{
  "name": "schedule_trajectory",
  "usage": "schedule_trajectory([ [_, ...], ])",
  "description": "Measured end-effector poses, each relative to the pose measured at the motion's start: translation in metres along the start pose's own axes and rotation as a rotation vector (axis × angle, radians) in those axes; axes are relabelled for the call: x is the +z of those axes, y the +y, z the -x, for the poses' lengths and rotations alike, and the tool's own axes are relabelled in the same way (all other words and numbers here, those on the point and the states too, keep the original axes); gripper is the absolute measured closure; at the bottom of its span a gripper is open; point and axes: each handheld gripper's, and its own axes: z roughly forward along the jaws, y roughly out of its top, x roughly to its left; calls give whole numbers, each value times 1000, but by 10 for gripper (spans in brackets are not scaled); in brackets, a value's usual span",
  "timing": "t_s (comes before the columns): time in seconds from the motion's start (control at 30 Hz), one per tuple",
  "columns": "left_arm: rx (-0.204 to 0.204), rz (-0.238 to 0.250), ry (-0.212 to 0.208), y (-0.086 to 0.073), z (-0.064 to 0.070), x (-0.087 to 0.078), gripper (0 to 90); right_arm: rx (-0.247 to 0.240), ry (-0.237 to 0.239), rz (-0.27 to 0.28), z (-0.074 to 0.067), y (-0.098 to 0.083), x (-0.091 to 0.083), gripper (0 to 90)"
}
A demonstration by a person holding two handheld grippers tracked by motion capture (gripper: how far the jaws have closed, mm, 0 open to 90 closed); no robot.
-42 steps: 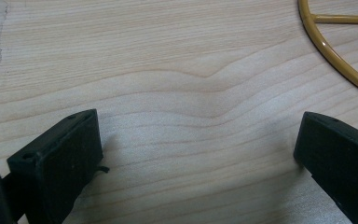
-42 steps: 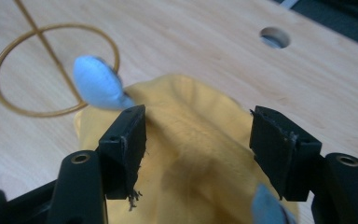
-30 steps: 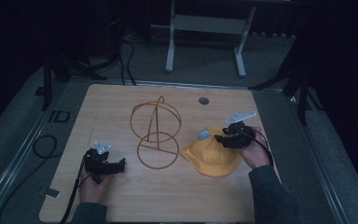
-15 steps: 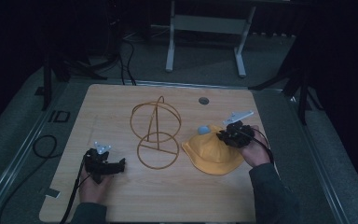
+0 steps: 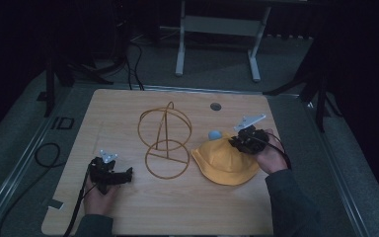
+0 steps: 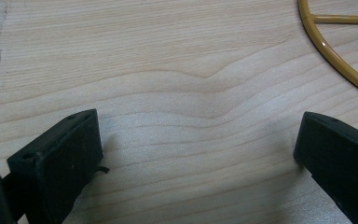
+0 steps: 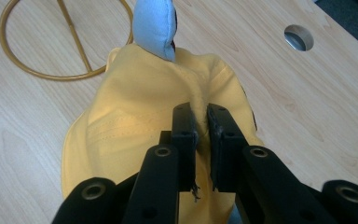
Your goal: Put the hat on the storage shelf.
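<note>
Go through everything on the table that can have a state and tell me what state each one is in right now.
Left gripper: open, jaws wide apart above bare wood, holding nothing.
Right gripper: shut on a pinched fold of the yellow hat.
Yellow hat: crown pinched up, brim on the table.
Wire stand: upright, empty, untouched.
Table hole: uncovered.

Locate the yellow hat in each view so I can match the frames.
High view: the hat lies right of centre on the table, under the right gripper.
Left gripper view: I can't make it out there; open jaws over bare table.
Right gripper view: centre, a fold of the hat pinched between the shut jaws.
Shared landmark: the wire stand, whose base ring curves in at top right of the left gripper view and sits top left of the right gripper view.
</note>
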Motion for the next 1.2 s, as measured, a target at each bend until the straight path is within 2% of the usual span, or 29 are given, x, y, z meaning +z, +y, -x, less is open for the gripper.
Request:
schedule_trajectory([
  [0.5, 0, 0, 0, 0, 0, 0, 8, -64, -20, 1, 3, 24, -20, 825],
  [0.77, 0, 0, 0, 0, 0, 0, 8, -75, 5, 17, 9, 34, -30, 827],
  [0.93, 0, 0, 0, 0, 0, 0, 8, -98, 31, 25, 10, 42, -35, 828],
  [1.2, 0, -1, 0, 0, 0, 0, 8, -136, 23, 13, 12, 53, -40, 828],
])
